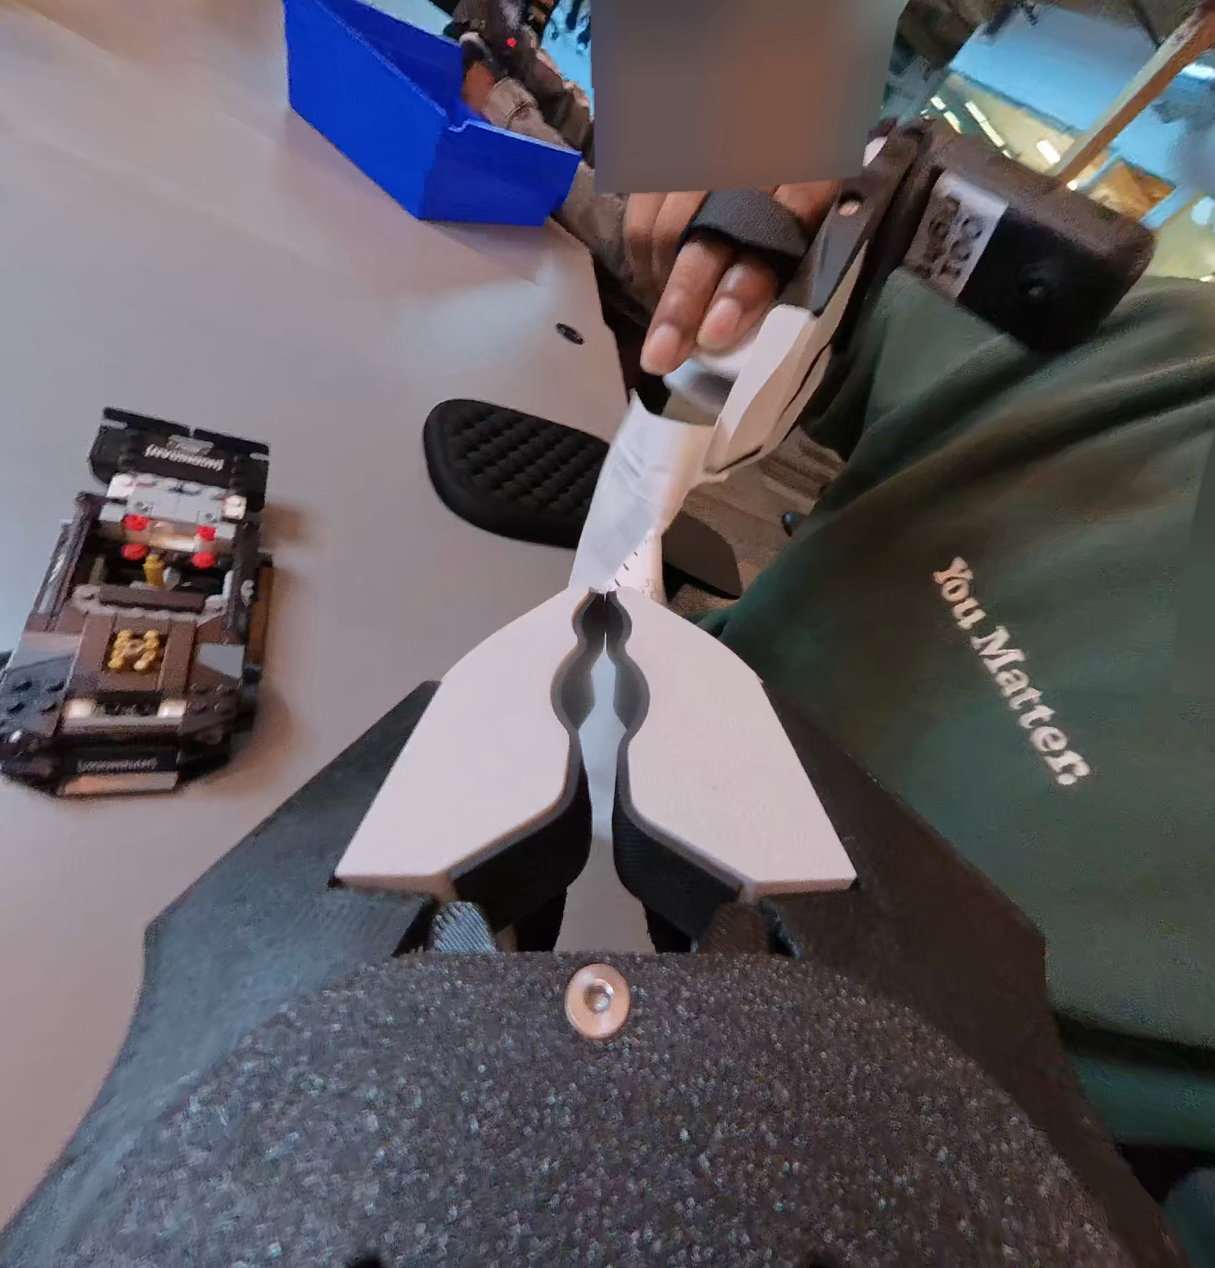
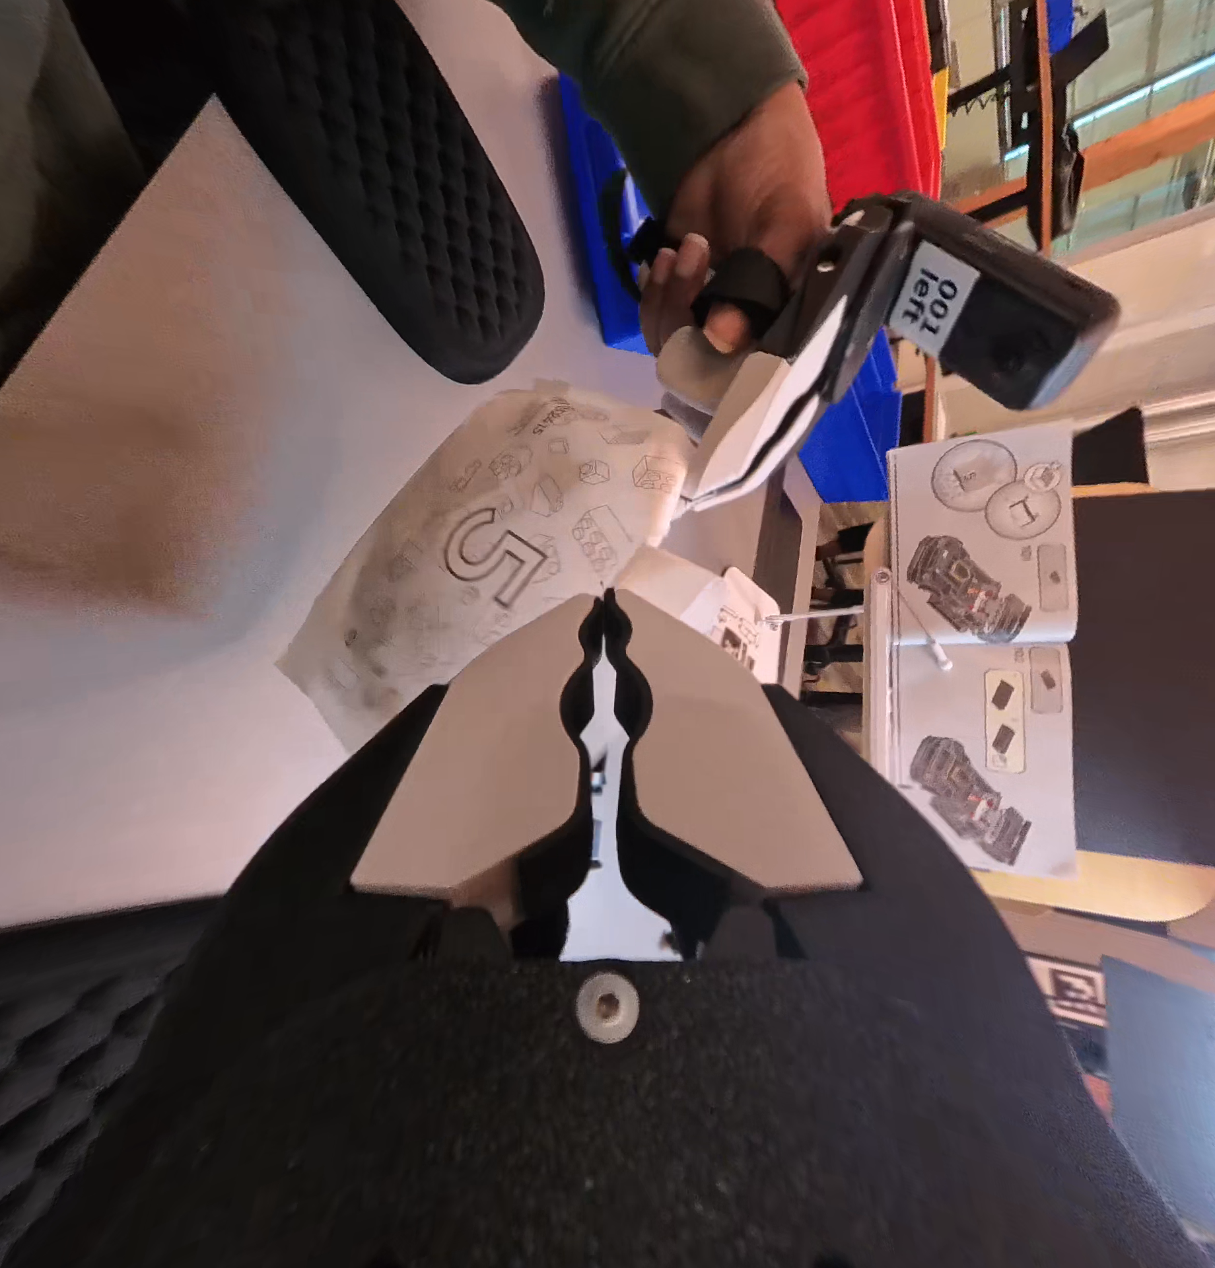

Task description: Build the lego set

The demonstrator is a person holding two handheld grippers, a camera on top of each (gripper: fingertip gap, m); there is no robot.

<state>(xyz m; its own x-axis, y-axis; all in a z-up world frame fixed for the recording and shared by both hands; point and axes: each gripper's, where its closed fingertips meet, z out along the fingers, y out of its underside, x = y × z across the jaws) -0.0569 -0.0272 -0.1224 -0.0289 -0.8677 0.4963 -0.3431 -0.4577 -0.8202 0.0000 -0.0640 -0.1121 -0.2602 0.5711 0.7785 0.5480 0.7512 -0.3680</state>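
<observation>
A white paper parts bag (image 2: 495,549) printed with brick drawings hangs in the air between my two grippers. My right gripper (image 2: 605,598) is shut on one edge of it. My left gripper (image 1: 603,598) is shut on the bag's (image 1: 632,494) other end, and also shows in the right wrist view (image 2: 690,497). The right gripper shows in the left wrist view (image 1: 701,473), pinching the far end. The dark, partly built lego car (image 1: 131,617) stands on the grey table (image 1: 282,343) to the left, apart from both grippers.
A blue bin (image 1: 413,130) stands at the table's far side. A black chair armrest (image 1: 515,466) lies at the table's edge. The open instruction booklet (image 2: 982,645) is propped up beyond the bag. A person in a green top (image 1: 1003,549) holds the grippers. There is about 8 cm between the tips of the two grippers.
</observation>
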